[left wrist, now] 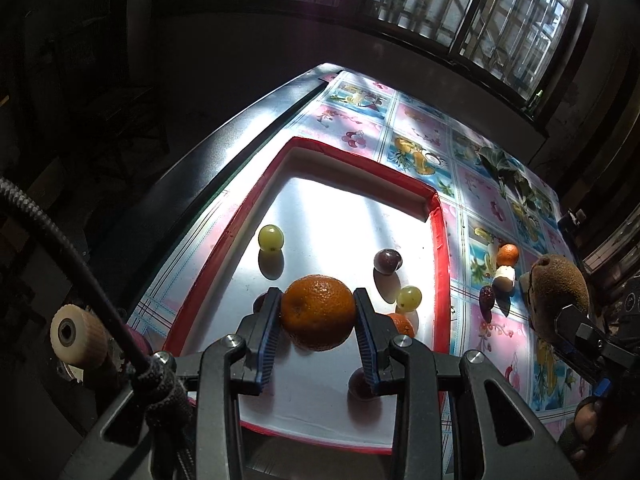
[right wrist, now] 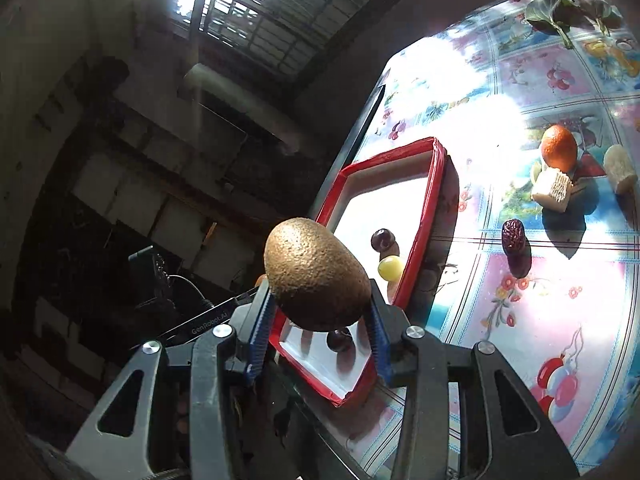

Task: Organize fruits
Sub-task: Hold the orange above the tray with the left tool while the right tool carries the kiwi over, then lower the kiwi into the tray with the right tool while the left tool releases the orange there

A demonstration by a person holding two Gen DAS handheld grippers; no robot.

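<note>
My left gripper is shut on an orange mandarin and holds it above the white, red-rimmed tray. In the tray lie a green grape, a dark grape, another green grape, a small orange fruit and a dark fruit under the fingers. My right gripper is shut on a brown kiwi, held above the tray's near corner; the kiwi also shows at the right of the left wrist view.
On the fruit-print tablecloth right of the tray lie a small orange, pale cut pieces, a pale chunk, a dark red date and green leaves. The table's left edge runs beside the tray.
</note>
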